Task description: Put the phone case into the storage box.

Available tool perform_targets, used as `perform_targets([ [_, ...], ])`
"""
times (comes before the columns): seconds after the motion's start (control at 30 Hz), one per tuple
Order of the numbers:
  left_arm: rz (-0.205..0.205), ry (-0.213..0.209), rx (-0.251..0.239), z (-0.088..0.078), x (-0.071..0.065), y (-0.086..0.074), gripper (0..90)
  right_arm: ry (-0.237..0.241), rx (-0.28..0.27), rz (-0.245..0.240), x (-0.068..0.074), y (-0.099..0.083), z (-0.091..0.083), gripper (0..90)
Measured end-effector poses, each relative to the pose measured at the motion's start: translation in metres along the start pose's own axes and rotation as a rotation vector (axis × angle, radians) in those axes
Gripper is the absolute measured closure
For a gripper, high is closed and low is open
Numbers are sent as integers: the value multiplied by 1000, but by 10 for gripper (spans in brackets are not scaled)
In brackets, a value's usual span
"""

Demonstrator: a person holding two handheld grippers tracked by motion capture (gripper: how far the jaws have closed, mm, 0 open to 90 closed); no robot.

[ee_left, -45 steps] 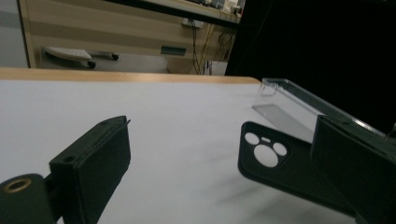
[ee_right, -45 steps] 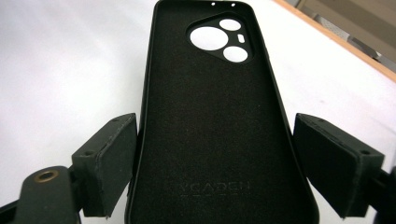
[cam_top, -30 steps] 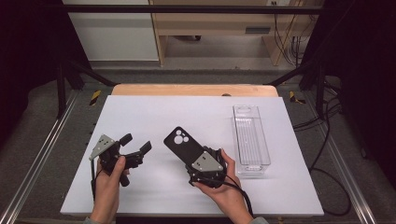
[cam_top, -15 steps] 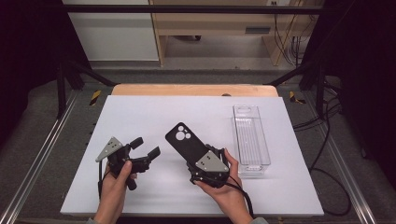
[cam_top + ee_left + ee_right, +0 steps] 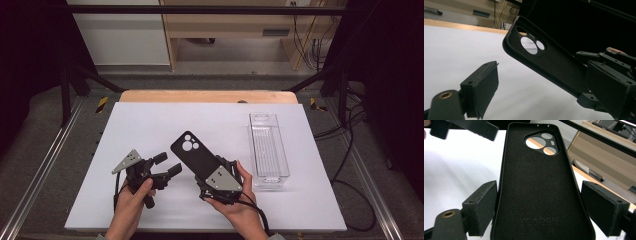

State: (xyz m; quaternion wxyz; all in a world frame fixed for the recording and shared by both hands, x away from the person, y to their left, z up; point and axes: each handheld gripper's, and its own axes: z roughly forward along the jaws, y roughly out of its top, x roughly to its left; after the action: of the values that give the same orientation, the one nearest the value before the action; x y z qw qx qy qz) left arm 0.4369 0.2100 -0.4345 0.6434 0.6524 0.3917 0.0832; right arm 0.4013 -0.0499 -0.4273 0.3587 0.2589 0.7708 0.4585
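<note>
Right claw around phone case

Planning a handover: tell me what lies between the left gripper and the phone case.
Nothing: in the high view only bare white table separates the left gripper from the phone case in the right gripper.

The phone case lining reads, perhaps, "YCADEN".

The phone case looks matt black, its inner face finely fuzzy like felt. Just beside it, the gripper pads look like rough black foam. Right of the case, the tray is clear glossy plastic.
</note>
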Motion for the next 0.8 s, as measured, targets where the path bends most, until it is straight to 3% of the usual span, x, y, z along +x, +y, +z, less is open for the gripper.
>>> perform_targets([
  [0.23, -6, -3, 5, 0, 1, -1, 221, 33, -9, -13, 10, 1, 1, 161],
  [0.57, -70, 30, -25, -8, 7, -1, 493, 79, 29, 22, 18, -4, 8, 156],
  [0.7, -98, 21, -54, -11, 6, -1, 611, 90, 57, 37, 22, -6, 12, 153],
  [0.8, -97, 21, -64, -13, 4, -1, 686, 93, 74, 42, 24, -8, 14, 151],
])
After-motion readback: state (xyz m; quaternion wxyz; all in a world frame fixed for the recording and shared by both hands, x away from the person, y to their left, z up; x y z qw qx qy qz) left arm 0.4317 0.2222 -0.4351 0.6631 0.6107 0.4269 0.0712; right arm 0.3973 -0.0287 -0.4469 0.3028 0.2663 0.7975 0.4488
